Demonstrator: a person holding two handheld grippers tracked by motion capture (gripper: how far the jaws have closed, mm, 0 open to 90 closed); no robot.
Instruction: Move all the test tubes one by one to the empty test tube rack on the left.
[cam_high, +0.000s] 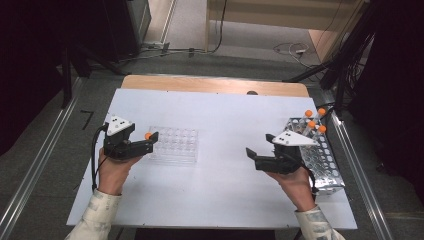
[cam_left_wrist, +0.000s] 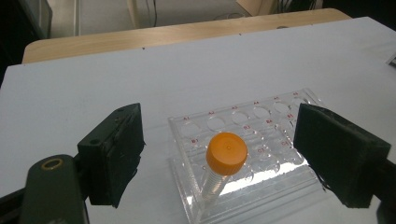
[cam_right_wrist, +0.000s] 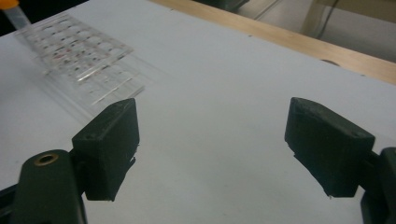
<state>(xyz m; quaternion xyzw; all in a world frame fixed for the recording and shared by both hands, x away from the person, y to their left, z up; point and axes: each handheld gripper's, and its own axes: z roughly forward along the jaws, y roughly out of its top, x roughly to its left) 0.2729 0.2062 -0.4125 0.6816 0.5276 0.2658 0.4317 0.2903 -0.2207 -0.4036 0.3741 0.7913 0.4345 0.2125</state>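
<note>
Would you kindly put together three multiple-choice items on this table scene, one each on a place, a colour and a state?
1. Where does the capped tube stand?
A. in the clear rack
B. flat on the table
C. in the right gripper

2. What colour is the tube's cap?
A. blue
B. orange
C. green

3. How do the left gripper's jaws stand?
A. clamped on the cap
B. shut with nothing between them
C. open, apart from the tube

Answers: 1 A, the tube sits in a hole of the rack; 2 B, the cap is plainly orange; 3 C, a gap shows on both sides of the cap.
</note>
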